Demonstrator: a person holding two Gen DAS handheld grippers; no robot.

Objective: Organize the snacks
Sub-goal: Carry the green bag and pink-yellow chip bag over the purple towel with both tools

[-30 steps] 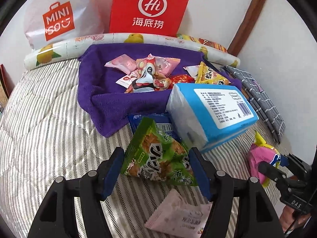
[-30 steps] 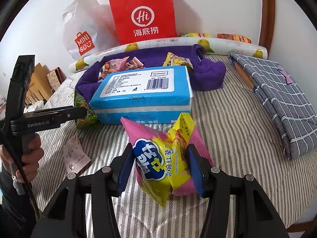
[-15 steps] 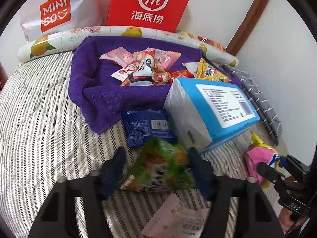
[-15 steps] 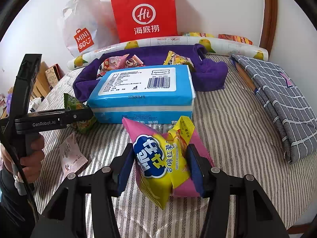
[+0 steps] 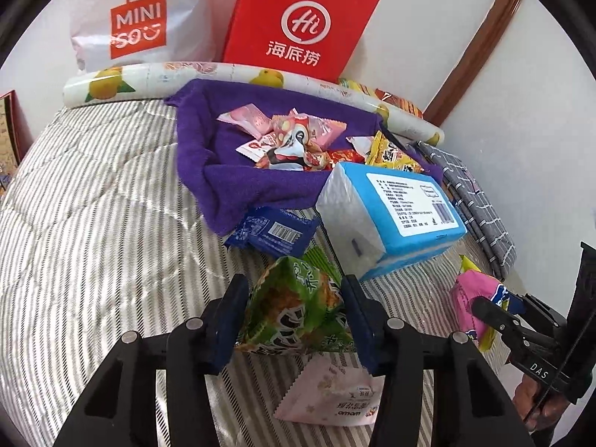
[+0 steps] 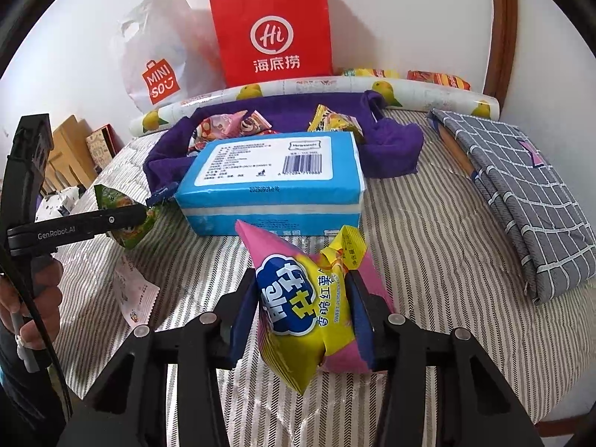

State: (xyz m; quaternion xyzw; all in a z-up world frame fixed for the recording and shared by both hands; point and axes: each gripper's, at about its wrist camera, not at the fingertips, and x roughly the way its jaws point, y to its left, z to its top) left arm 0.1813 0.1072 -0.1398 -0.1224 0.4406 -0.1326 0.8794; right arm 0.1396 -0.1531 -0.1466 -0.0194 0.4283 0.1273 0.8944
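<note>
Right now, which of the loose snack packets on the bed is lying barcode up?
The dark blue packet, lying flat by the purple towel's front edge beside the blue tissue pack. The pale pink packet nearer the camera shows printed text, no barcode.

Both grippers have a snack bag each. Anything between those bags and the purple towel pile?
Yes. The blue tissue pack lies directly between the pink-yellow bag in the closing right gripper and the purple towel. The green bag in the closing left gripper has only a flat blue packet ahead.

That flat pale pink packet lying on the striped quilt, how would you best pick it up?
Grip the pale pink packet by its raised zigzag edge, coming from above with one finger each side. It lies flat on the striped quilt, so its broad face offers little to pinch.
</note>
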